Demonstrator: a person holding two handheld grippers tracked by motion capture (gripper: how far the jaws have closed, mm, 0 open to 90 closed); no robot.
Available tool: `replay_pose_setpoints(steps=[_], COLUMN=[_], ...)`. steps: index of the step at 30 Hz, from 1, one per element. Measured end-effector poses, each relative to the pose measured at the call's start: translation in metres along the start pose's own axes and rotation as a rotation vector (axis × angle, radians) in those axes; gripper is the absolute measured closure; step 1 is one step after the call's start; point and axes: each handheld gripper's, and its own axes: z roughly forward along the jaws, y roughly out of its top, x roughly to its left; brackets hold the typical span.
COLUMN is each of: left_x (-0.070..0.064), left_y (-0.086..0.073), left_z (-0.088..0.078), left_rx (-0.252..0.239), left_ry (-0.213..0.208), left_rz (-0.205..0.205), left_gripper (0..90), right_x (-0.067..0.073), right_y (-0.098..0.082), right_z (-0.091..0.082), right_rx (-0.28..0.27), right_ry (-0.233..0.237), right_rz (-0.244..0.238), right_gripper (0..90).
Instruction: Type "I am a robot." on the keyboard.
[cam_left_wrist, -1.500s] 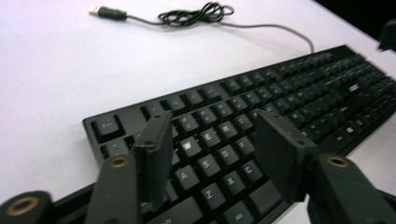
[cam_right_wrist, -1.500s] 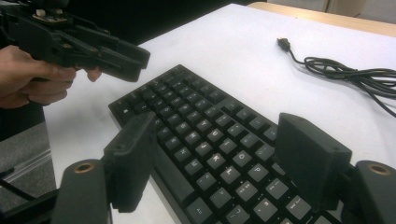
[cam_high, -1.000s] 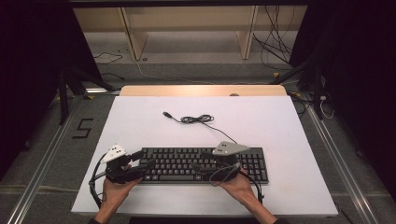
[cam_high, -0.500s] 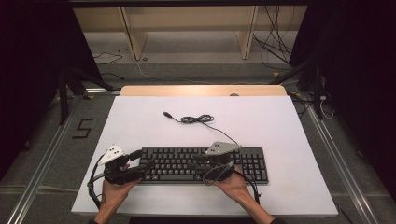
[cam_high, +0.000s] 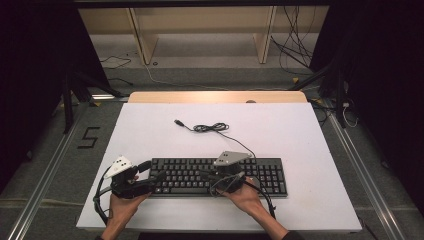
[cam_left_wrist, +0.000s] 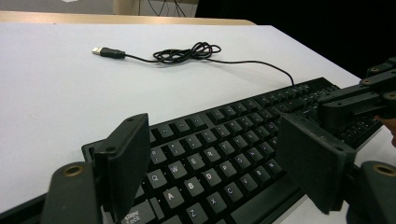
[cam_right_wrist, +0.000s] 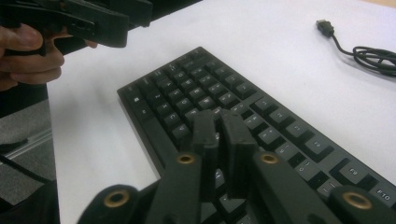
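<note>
A black full-size computer keyboard (cam_high: 217, 176) lies flat on the white rectangular bench (cam_high: 310, 150), in the lower middle of the high view, its long side running across the frame. Its thin black cable (cam_high: 212, 128) leads away from the back edge toward the centre of the bench, where it gathers into a small loose coil and ends in a USB plug (cam_high: 178, 122) lying bare on the white surface.

The left gripper (cam_high: 150, 184) sits at the keyboard's left end in the lower left of the high view, held by the person's left hand (cam_high: 120, 206). In the left gripper view its two black jaws stand wide apart, with the letter keys showing between them.

The right gripper (cam_high: 216, 176) is over the keyboard's middle, held by the person's right hand (cam_high: 247, 196). In the right gripper view its jaws are pressed almost together, low over the keys; whether their tips touch a key cannot be told.
</note>
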Motion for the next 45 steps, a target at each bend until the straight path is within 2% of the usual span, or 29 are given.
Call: replay_pose_setpoints(steps=[8, 20, 36, 45], left_x=[-0.001, 0.0, -0.001, 0.0], left_y=[0.0, -0.001, -0.001, -0.001], left_z=[0.0, 0.0, 0.001, 0.0], left_rx=[0.001, 0.001, 0.004, 0.002], left_ry=[0.0, 0.0, -0.001, 0.002], left_rz=[0.003, 0.005, 0.008, 0.01], left_gripper=[25.4, 25.3, 25.3, 25.3], right_x=[0.0, 0.001, 0.001, 0.003], right_y=[-0.002, -0.01, -0.016, -0.016], right_z=[0.011, 0.03, 0.039, 0.039], right_rx=[0.048, 0.153, 0.211, 0.197], right_ry=[-0.001, -0.017, -0.051, -0.056], right_rz=[-0.008, -0.031, -0.044, -0.035], right_gripper=[90.0, 90.0, 90.0, 90.0])
